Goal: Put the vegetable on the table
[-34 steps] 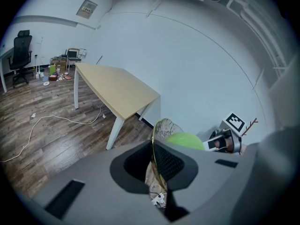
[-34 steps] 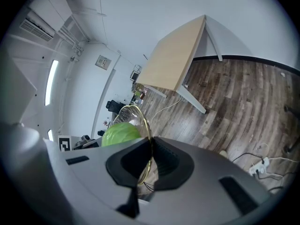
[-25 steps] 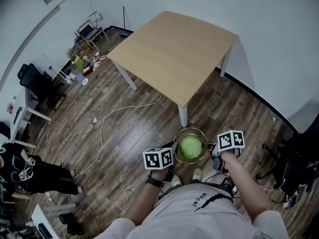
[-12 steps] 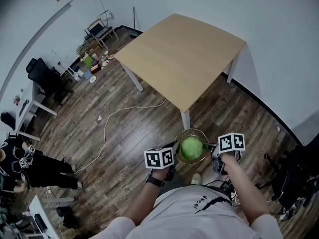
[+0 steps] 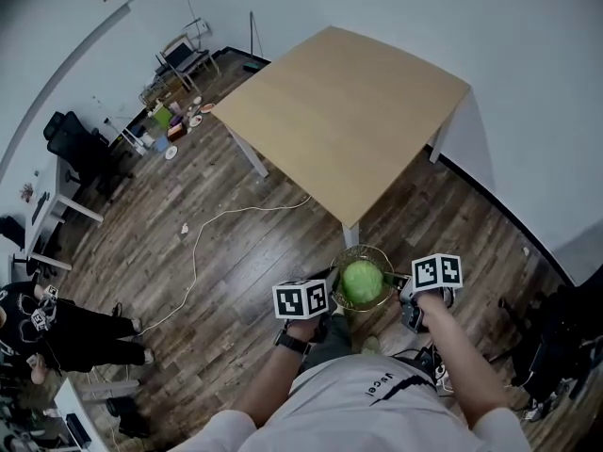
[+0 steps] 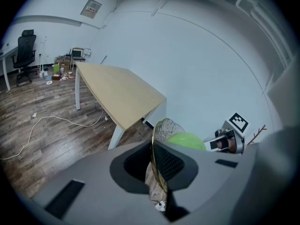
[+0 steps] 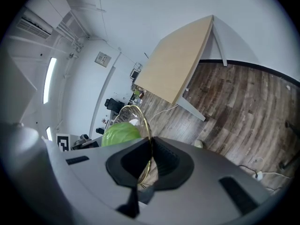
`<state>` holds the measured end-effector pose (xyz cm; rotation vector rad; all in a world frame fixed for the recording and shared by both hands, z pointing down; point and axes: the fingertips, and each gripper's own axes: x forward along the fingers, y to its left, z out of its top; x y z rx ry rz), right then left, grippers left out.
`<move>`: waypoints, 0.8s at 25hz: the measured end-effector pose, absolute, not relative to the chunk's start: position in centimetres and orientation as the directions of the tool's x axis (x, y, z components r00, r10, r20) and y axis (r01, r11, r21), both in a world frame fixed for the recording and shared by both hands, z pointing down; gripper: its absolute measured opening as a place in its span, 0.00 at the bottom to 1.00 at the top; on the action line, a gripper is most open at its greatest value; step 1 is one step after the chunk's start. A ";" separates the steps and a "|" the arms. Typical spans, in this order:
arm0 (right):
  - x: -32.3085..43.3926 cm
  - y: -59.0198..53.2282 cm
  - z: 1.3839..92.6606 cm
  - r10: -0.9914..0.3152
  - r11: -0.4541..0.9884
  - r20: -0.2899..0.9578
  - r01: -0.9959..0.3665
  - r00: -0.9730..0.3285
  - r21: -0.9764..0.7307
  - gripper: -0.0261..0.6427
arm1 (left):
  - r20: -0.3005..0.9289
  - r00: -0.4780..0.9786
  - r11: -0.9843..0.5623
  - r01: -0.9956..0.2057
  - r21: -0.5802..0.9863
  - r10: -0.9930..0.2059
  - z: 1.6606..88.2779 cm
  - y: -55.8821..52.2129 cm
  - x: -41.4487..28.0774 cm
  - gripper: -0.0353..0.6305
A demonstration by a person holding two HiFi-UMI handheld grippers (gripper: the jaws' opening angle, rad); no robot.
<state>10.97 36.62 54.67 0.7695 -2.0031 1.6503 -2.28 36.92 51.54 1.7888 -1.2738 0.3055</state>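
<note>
A green cabbage point(image 5: 361, 281) lies in a clear bowl with a gold rim point(image 5: 362, 249), held in the air over the wooden floor just short of the table's near corner. My left gripper point(image 5: 330, 292) is shut on the bowl's left rim point(image 6: 153, 153). My right gripper point(image 5: 401, 283) is shut on the right rim point(image 7: 146, 125). The cabbage point(image 6: 185, 140) shows past the left jaws, and the cabbage point(image 7: 119, 132) also shows past the right jaws. The light wooden table point(image 5: 349, 111) stands ahead with a bare top.
A white cable point(image 5: 203, 243) trails across the floor left of the table's legs. A black office chair point(image 5: 80, 149) and small clutter point(image 5: 174, 121) sit far left. A person in black point(image 5: 47, 332) stands at lower left. Dark equipment point(image 5: 556, 347) is at right, with a white wall behind.
The table has drawn a little closer and shifted right in the head view. Both grippers keep the same hold on the bowl with the cabbage.
</note>
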 end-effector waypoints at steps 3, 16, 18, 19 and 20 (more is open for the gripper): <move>9.8 34.1 54.8 -0.162 0.122 0.652 -0.671 -0.740 -0.731 0.08 | 0.636 0.458 -0.092 -0.848 0.522 -0.621 51.9 34.1 -3.4 0.09; 3.9 22.5 56.2 -0.261 0.007 0.664 -0.689 -0.700 -0.724 0.08 | 0.646 0.526 -0.208 -0.838 0.504 -0.553 53.6 20.5 -9.4 0.10; 3.7 20.6 56.6 -0.271 -0.013 0.666 -0.690 -0.695 -0.724 0.08 | 0.646 0.537 -0.221 -0.833 0.506 -0.543 53.9 18.4 -9.5 0.10; 3.7 19.8 56.8 -0.274 -0.021 0.668 -0.690 -0.692 -0.723 0.08 | 0.649 0.539 -0.224 -0.833 0.506 -0.536 54.2 17.4 -9.5 0.10; 3.6 19.0 57.0 -0.276 -0.027 0.671 -0.692 -0.689 -0.722 0.08 | 0.653 0.541 -0.226 -0.833 0.506 -0.530 54.5 16.6 -9.6 0.10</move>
